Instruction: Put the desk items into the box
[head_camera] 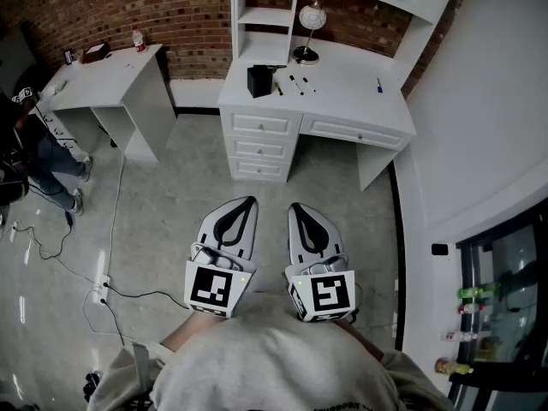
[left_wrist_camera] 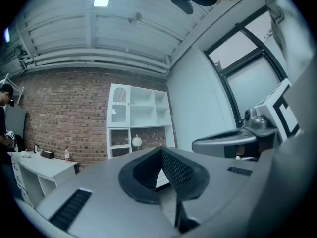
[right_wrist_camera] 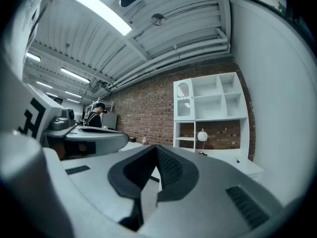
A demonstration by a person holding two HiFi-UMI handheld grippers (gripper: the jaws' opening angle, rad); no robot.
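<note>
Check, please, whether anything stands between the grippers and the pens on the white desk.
Nothing visible does: only grey floor separates the left gripper and right gripper from the white desk, where small dark pens lie beside the black box.

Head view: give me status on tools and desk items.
Both shut, empty, level: left tool, right tool. Pens and black box on the white desk ahead, untouched. Floor cable lies left of path.
</note>
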